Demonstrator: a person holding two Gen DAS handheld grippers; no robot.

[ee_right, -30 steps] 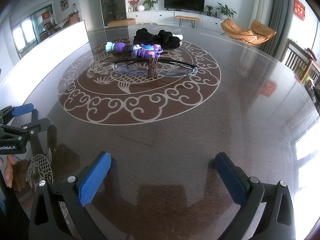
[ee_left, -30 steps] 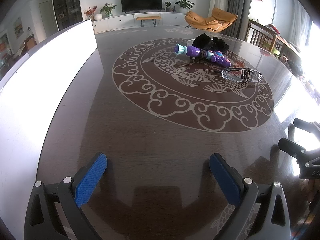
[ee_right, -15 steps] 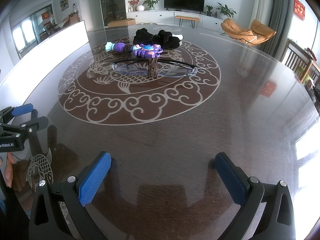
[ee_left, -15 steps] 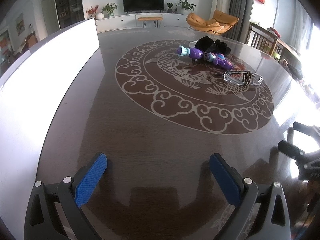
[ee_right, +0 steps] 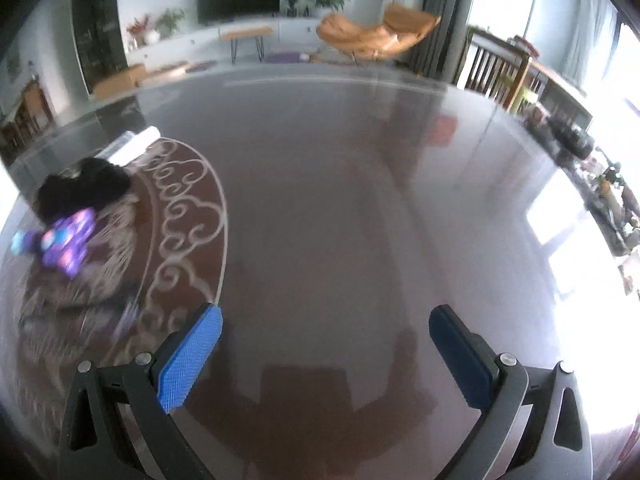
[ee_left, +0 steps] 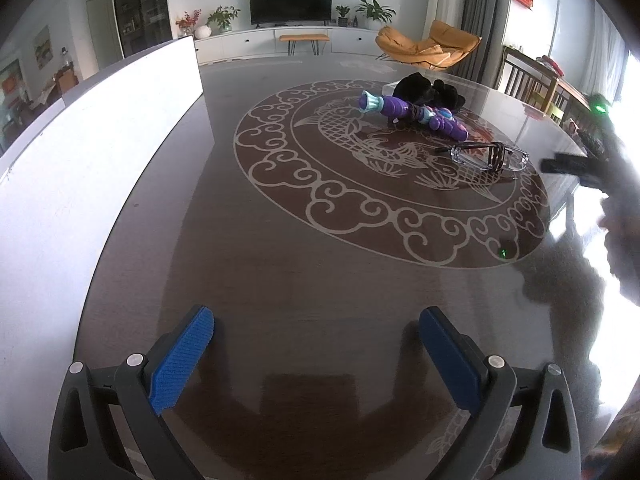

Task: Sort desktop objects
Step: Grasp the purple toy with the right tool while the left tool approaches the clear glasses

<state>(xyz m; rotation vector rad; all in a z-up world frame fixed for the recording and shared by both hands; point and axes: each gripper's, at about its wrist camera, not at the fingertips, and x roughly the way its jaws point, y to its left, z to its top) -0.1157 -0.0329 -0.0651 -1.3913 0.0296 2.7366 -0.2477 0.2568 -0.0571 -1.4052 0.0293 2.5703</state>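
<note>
A purple toy [ee_left: 414, 115] lies on the dark round table [ee_left: 280, 264], with a black cloth bundle [ee_left: 428, 90] behind it and clear glasses [ee_left: 486, 157] to its right. My left gripper [ee_left: 316, 344] is open and empty, low over the near table. My right gripper [ee_right: 326, 350] is open and empty. In its blurred view the purple toy [ee_right: 64, 246] and black bundle [ee_right: 82, 188] sit at far left. The right gripper also shows blurred at the right edge of the left wrist view [ee_left: 588, 168].
A long white panel [ee_left: 92, 140] stands along the table's left side. A white object [ee_right: 134, 142] lies behind the black bundle. Wooden chairs [ee_right: 500, 72] stand past the table's far right edge.
My right gripper has risen and swung forward and rightward, so the objects slid to its view's left edge with motion blur. The left gripper has barely moved.
</note>
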